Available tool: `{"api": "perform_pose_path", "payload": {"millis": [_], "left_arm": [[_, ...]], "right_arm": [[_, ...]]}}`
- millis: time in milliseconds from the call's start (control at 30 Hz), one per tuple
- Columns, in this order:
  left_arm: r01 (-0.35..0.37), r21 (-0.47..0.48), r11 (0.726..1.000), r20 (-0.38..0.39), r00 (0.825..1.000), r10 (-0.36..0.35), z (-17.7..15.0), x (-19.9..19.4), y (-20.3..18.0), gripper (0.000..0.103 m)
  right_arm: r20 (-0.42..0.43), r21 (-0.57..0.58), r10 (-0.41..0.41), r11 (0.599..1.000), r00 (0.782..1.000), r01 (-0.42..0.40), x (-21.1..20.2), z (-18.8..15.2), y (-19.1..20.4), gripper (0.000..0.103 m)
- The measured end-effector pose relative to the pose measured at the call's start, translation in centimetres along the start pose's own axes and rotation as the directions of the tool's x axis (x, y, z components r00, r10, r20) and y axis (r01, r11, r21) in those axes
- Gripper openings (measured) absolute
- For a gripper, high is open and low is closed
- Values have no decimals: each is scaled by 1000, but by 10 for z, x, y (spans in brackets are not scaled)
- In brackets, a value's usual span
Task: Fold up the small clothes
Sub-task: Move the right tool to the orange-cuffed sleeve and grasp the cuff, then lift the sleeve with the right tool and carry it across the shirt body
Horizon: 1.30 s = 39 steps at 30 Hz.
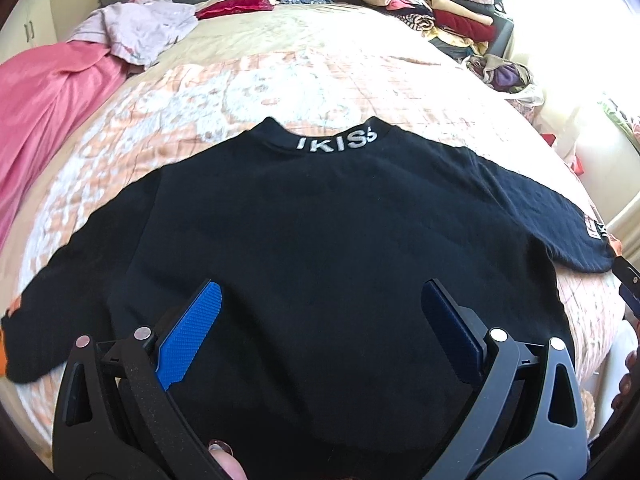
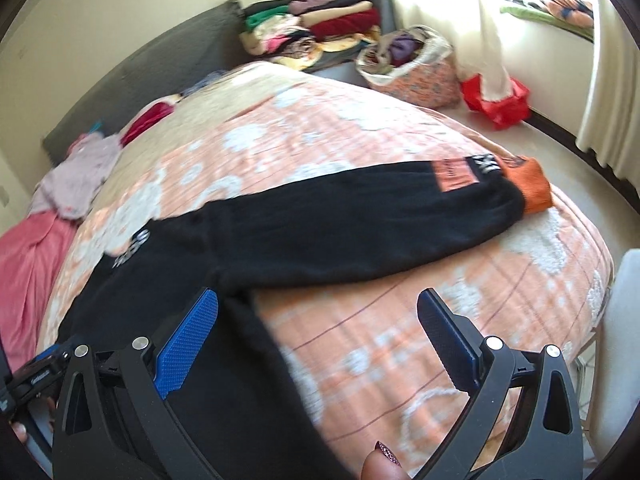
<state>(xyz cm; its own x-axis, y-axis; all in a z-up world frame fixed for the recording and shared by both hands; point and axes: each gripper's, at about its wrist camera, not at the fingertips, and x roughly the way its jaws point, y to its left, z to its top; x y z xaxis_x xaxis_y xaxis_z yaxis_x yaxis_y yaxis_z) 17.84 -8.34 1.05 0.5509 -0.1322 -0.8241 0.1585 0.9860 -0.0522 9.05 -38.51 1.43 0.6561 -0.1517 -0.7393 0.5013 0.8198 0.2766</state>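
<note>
A black sweater [image 1: 320, 224] lies spread flat on the bed, collar with white lettering [image 1: 336, 142] at the far side and both sleeves stretched out sideways. My left gripper [image 1: 322, 300] hovers open over its lower body, nothing between the blue pads. In the right wrist view the same sweater [image 2: 248, 240] shows its right sleeve [image 2: 380, 220] running to an orange cuff [image 2: 528, 184] near the bed's edge. My right gripper [image 2: 318, 308] stands open above the sweater's side edge and the bedspread, holding nothing.
The bed carries a peach floral bedspread [image 1: 280, 80]. A pink blanket [image 1: 48, 100] and lilac garment [image 1: 140, 32] lie at the far left. Stacks of folded clothes [image 1: 436, 4] sit beyond the bed, with a full cloth basket [image 2: 412, 64] and a red bag [image 2: 496, 100] on the floor.
</note>
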Motion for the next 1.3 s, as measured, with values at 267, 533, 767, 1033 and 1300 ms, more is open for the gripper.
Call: {"api": "perform_pose_path", "payload": {"millis": [267, 533, 767, 1033, 1300], "left_arm": [[32, 24, 999, -11, 999, -32, 23, 14, -17, 94], [70, 38, 997, -24, 997, -69, 45, 37, -28, 94], [70, 55, 996, -59, 996, -67, 45, 59, -15, 94], [64, 35, 997, -51, 997, -62, 37, 55, 10, 94], [73, 4, 997, -36, 997, -73, 36, 39, 37, 94]], "right_arm": [[-14, 152, -52, 987, 999, 53, 17, 26, -54, 99], [-65, 303, -69, 949, 995, 85, 44, 39, -106, 99], [-75, 403, -42, 912, 996, 69, 72, 47, -143, 99], [24, 431, 13, 902, 1000, -22, 85, 62, -165, 94], [95, 396, 110, 908, 989, -139, 79, 64, -159, 22]]}}
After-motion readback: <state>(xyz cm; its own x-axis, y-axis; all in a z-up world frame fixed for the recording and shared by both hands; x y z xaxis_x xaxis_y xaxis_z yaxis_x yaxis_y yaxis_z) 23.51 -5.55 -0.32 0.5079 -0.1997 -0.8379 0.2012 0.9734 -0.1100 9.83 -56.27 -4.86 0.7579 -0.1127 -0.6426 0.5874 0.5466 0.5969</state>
